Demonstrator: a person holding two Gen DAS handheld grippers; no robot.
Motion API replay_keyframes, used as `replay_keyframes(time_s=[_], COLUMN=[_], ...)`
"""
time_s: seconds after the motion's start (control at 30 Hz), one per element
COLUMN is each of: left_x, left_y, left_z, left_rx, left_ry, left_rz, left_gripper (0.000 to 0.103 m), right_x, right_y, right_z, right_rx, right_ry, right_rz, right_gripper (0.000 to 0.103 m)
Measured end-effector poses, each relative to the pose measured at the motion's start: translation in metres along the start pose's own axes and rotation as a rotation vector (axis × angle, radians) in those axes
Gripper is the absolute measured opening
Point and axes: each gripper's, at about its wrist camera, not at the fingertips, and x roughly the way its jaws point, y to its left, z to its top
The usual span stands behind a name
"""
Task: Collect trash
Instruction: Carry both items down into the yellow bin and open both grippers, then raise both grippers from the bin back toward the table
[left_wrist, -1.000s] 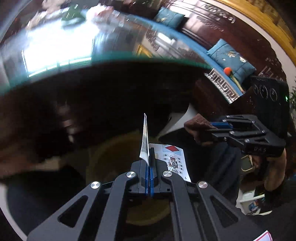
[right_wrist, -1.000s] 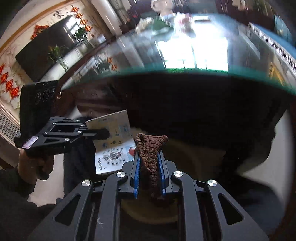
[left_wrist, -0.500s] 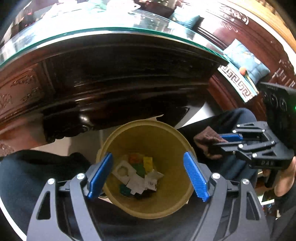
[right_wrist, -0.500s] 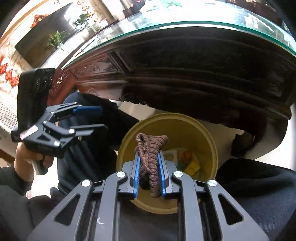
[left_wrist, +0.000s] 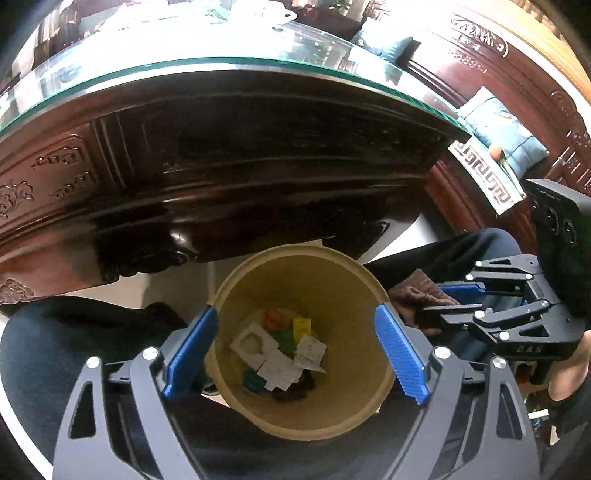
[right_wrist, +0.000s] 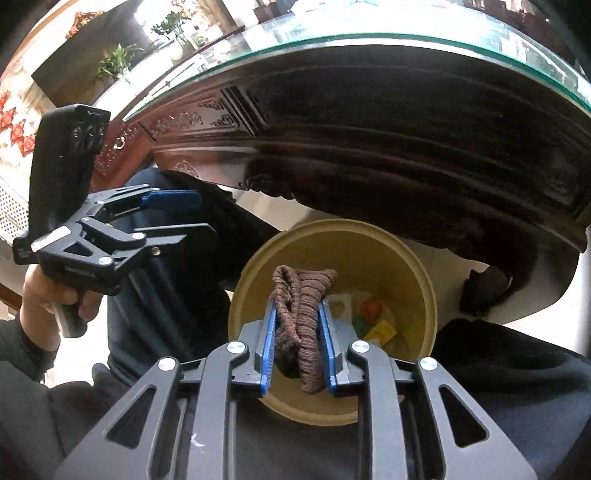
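A yellow trash bin (left_wrist: 332, 269) stands between the person's knees below the table; it also shows in the right wrist view (right_wrist: 421, 280). Paper scraps (left_wrist: 280, 365) and small coloured bits lie at its bottom. My left gripper (left_wrist: 295, 354) is open and empty right above the bin's mouth; it shows at the left of the right wrist view (right_wrist: 192, 214). My right gripper (right_wrist: 299, 332) is shut on a brown knitted cloth (right_wrist: 301, 295) and holds it over the bin's near rim. That gripper and cloth (left_wrist: 417, 291) sit beside the bin's right rim.
A dark carved wooden table (left_wrist: 221, 166) with a glass top (left_wrist: 184, 40) overhangs the bin's far side. The person's dark-clothed legs (left_wrist: 74, 332) flank the bin. A wooden bench with blue cushions (left_wrist: 502, 129) stands at the right.
My left gripper opened and let go of the printed paper sheet, which now lies in the bin. Both grippers dropped from table height to just above the bin. The right grip is unchanged.
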Motion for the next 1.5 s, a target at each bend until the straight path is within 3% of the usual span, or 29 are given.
replay_keyframes(time_s=[0.03,0.1,0.13,0.27,0.63,0.77,0.9,1.1,1.23,1.5], left_x=[0.001,0.005,0.007,0.014,0.013,0.003,-0.026,-0.073,-0.095,-0.107], left_y=[-0.001,-0.002,-0.002,-0.005,-0.009,-0.012,-0.013,-0.014,-0.017,-0.014], left_z=[0.000,0.000,-0.001,-0.002,0.004,0.014,0.036,0.088,0.128,0.221], left_rx=[0.002,0.009,0.009,0.018,0.027,0.038,0.051,0.093,0.103,0.107], left_ry=[0.004,0.016,0.021,0.047,0.037,0.011,-0.091,-0.269,-0.356,-0.479], left_rz=[0.004,0.008,0.010,0.007,0.004,0.010,0.043,0.130,0.155,0.229], left_gripper=[0.087,0.087,0.087,0.087,0.087,0.087,0.090,0.098,0.099,0.099], right_x=[0.003,0.014,0.017,0.025,0.004,0.004,-0.012,-0.049,-0.080,-0.123], right_y=[0.000,0.002,0.003,0.002,0.004,0.015,0.032,0.033,0.024,0.000], right_z=[0.000,-0.003,-0.004,-0.008,0.000,0.004,0.011,0.041,0.078,0.161], right_rx=[-0.010,-0.039,-0.051,-0.056,-0.068,-0.126,-0.219,-0.245,-0.233,-0.235], right_ry=[0.016,0.074,0.084,0.110,0.019,0.016,-0.087,-0.260,-0.393,-0.557], right_rz=[-0.005,-0.054,-0.071,-0.064,-0.074,-0.139,-0.223,-0.253,-0.272,-0.333], right_gripper=[0.032,0.077,0.079,0.078,0.091,0.094,0.094,0.094,0.094,0.094])
